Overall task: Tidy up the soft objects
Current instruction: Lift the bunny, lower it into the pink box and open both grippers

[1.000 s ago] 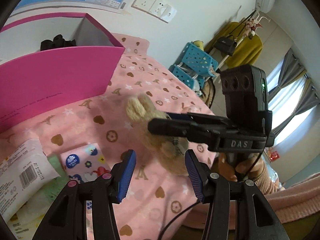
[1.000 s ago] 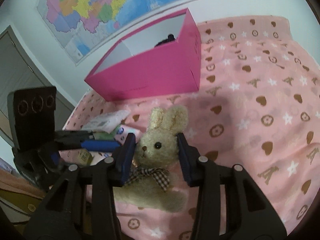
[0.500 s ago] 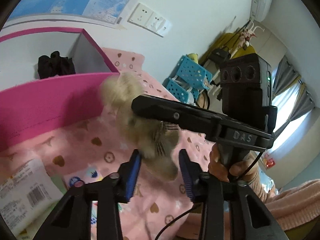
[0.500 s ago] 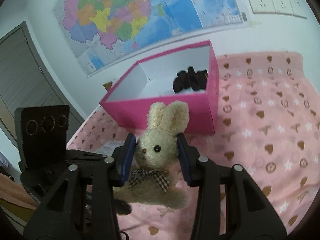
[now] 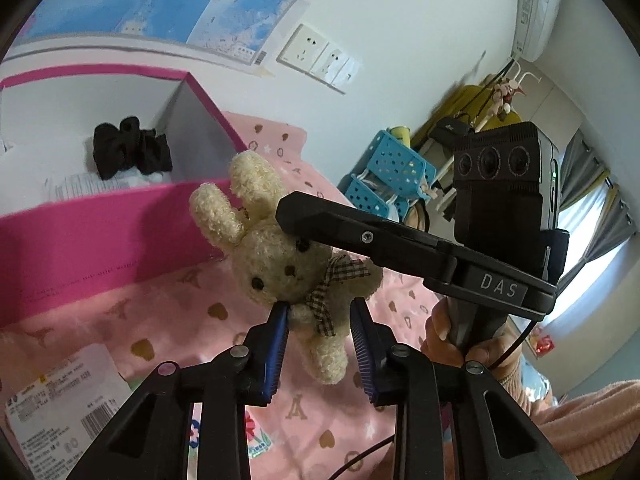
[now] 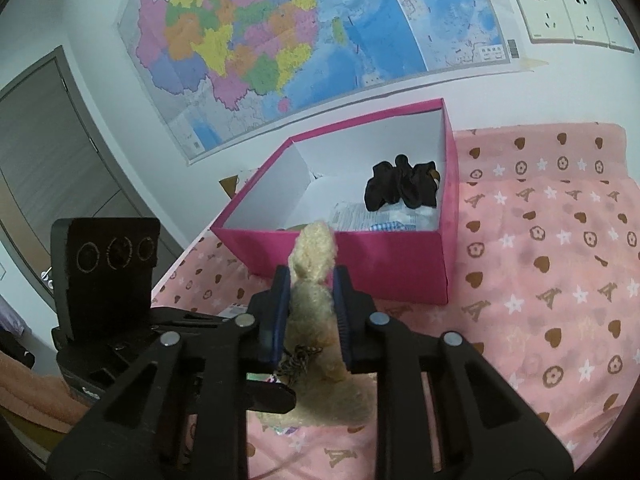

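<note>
My right gripper (image 6: 310,278) is shut on a cream plush bunny (image 6: 310,288) with a checked bow and holds it in the air in front of the pink box (image 6: 360,268). The bunny (image 5: 280,264) also shows in the left wrist view, clamped by the right gripper's black finger. My left gripper (image 5: 320,314) is open, with its blue pads either side of the bunny's lower body, not closed on it. The pink box (image 5: 80,240) has white inner walls and holds black socks (image 6: 402,186) and a white packet.
A pink patterned blanket (image 6: 540,300) covers the bed. White packets (image 5: 60,400) lie on it at the lower left. A wall map (image 6: 300,40) and sockets (image 6: 572,14) are behind the box. A blue basket rack (image 5: 388,176) stands beyond the bed.
My right gripper has lifted the bunny off the blanket and turned it, and now holds it higher and closer to the pink box. The left gripper has risen along with it.
</note>
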The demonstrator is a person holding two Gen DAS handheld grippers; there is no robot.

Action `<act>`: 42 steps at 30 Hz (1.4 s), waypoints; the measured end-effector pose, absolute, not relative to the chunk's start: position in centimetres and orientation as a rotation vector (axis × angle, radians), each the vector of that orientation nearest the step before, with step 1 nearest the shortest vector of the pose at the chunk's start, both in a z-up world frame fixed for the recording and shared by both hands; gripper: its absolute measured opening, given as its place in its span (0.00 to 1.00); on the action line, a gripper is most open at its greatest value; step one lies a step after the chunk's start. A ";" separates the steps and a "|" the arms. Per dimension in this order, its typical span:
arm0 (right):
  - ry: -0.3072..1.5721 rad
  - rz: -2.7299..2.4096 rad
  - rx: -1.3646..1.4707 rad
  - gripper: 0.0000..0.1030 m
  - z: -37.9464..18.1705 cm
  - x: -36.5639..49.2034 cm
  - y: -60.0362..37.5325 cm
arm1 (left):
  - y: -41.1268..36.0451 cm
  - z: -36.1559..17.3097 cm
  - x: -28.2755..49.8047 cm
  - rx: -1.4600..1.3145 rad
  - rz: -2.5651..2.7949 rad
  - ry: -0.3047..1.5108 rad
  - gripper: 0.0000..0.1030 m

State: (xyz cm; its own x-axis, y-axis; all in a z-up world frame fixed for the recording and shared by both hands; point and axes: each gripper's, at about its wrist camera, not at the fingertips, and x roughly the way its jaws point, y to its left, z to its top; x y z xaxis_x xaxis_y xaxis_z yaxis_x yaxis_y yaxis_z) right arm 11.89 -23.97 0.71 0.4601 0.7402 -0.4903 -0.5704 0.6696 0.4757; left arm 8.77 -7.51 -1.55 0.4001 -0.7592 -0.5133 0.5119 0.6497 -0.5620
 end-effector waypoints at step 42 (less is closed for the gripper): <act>0.729 0.687 0.267 0.30 1.3 24.2 -22.3 | -5.7 -0.3 20.6 -0.191 -0.533 0.839 0.32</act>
State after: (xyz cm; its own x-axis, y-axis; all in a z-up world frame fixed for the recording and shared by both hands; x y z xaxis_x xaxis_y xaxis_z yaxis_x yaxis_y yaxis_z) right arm 24.25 -22.30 1.34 0.5416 0.6590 -0.5218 -0.4809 0.7521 0.4506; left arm 20.63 -5.71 -0.25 0.5470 -0.5199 -0.6561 0.3730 0.8530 -0.3650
